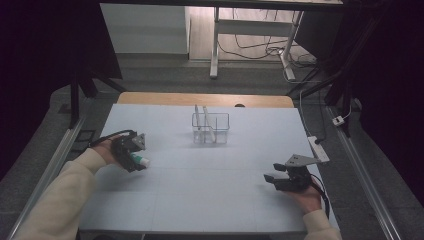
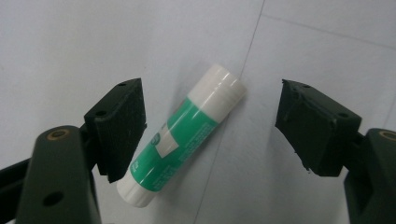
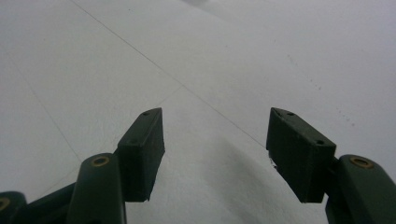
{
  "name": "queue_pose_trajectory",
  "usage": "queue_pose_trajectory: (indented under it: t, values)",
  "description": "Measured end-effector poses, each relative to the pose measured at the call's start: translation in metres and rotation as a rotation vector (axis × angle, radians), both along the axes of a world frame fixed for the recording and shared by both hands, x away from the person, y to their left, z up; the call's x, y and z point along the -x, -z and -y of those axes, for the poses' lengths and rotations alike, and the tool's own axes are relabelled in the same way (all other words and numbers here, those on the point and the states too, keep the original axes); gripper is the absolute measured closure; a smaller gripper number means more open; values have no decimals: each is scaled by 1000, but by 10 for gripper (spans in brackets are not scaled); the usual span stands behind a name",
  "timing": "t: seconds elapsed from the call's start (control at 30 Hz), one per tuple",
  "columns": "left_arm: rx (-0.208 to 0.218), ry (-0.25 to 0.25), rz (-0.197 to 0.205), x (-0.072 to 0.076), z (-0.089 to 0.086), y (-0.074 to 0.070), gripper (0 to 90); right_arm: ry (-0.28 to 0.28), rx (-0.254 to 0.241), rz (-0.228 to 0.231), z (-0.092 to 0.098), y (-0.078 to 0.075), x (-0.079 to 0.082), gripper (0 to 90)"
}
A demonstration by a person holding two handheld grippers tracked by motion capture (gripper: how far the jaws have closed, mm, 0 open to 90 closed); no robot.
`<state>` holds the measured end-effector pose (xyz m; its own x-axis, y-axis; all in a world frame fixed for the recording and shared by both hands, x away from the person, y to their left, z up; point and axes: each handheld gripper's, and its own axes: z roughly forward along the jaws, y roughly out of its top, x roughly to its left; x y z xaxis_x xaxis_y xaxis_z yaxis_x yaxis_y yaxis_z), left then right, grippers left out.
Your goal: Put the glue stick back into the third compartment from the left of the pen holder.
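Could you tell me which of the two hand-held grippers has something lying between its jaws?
The left hand-held gripper: a green-and-white glue stick lies on the table between its open jaws. The right hand-held gripper has bare table between its jaws.

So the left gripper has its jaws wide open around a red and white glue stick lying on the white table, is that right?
Not quite: the colour is wrong. The glue stick is green and white, not red and white, as the left gripper view shows. The rest holds: it lies on the white table between the wide-open jaws of the left gripper.
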<state>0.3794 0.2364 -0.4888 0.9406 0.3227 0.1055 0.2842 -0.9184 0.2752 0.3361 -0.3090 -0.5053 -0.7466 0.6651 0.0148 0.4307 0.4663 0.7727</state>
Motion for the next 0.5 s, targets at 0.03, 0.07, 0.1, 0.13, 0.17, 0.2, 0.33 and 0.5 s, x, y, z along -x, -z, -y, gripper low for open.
queue_pose_trajectory:
  t: [0.03,0.07,0.1,0.13,0.17,0.2,0.33,0.5]
  values:
    - [-7,4,-2,-1,0,1,243,0,0,0,0,0,0,362]
    - [-11,5,-3,-2,1,2,245,0,-2,0,0,0,0,362]
    - [-12,7,-2,-3,1,3,250,1,-2,0,0,0,0,362]
    - [-16,7,-6,-4,1,3,255,3,-2,-2,1,0,1,362]
    - [-18,10,-8,-5,0,4,261,3,-3,-2,1,0,1,362]
    - [-19,12,-9,-6,0,5,266,4,2,-4,1,0,1,362]
    - [-25,20,-23,-8,-1,9,304,7,4,-3,1,1,1,361]
    - [-34,41,-32,-9,-1,13,348,4,4,-10,2,2,1,361]
